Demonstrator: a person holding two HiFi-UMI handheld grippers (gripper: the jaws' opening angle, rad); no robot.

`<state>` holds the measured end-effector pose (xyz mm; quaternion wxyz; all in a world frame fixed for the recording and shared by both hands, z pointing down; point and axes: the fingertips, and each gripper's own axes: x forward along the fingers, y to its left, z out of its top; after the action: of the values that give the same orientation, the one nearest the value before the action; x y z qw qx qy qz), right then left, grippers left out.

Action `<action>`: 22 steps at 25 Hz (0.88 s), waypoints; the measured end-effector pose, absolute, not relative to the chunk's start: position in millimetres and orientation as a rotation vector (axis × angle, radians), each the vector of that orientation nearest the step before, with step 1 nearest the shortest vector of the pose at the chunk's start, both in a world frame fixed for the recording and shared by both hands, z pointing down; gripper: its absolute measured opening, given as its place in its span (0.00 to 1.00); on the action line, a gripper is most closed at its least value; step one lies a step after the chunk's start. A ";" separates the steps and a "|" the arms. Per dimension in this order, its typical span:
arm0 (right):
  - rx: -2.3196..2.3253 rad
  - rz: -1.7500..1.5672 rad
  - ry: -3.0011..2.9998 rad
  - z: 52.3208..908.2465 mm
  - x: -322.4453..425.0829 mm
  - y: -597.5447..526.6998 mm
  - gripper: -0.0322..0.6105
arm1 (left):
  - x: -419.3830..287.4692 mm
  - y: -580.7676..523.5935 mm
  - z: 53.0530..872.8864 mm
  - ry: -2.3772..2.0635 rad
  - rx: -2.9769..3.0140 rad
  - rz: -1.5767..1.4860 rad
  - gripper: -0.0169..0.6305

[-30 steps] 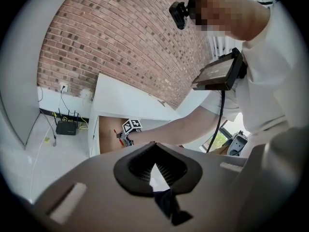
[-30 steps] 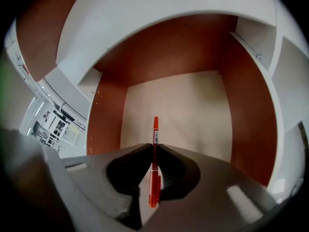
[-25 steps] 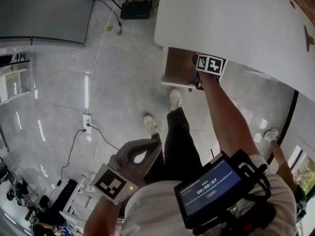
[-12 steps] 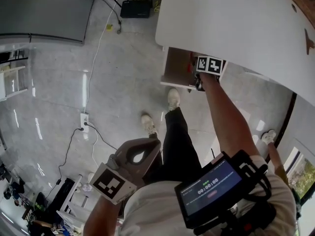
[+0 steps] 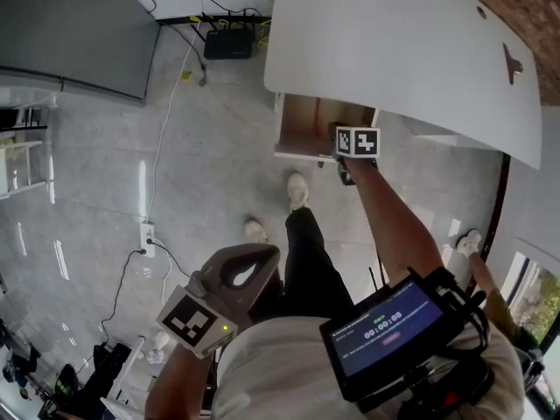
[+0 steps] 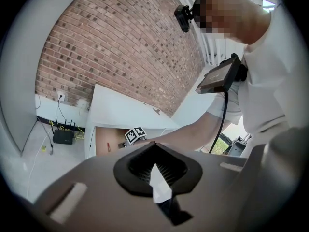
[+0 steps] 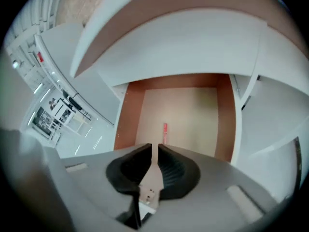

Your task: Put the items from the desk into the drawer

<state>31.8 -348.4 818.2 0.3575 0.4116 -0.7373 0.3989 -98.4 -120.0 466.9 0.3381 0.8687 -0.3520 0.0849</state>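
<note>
Under the white desk (image 5: pixel 394 51) a wooden drawer (image 5: pixel 302 125) stands pulled out. A thin red pen-like item (image 7: pixel 164 132) lies on the drawer floor (image 7: pixel 193 105), also visible in the head view as a red item (image 5: pixel 318 112). My right gripper (image 5: pixel 343 144) is stretched out at the drawer's front right corner, just above it; in its own view the right gripper (image 7: pixel 154 149) is shut with nothing between the jaws. My left gripper (image 5: pixel 269 257) hangs low by my body, far from the desk. The left gripper (image 6: pixel 153 146) is shut and empty. No items show on the desk top.
A black router (image 5: pixel 227 44) and cables lie on the floor by the wall, with a power strip (image 5: pixel 147 232) further left. A grey cabinet (image 5: pixel 70 33) stands at top left. My legs and shoes (image 5: pixel 297 191) are below the drawer. A tablet (image 5: pixel 389 326) hangs on my chest.
The head view has shifted, so more of the open drawer and its red item shows. My right gripper stays at the drawer front. The left gripper has hardly moved.
</note>
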 end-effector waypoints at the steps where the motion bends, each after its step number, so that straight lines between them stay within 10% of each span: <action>1: 1.052 1.004 -1.922 805.9 30.8 -340.8 0.11 | -99.7 -115.4 461.0 -0.915 2.274 0.215 0.04; 22: 0.913 0.798 -2.185 566.5 -2.7 -129.3 0.05 | -144.5 -10.0 392.6 -0.930 2.454 0.182 0.04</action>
<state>-2.7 -129.3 566.5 0.3159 0.3468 -0.8295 0.3031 -144.5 -10.0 392.6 0.2527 0.9025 -0.3422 0.0669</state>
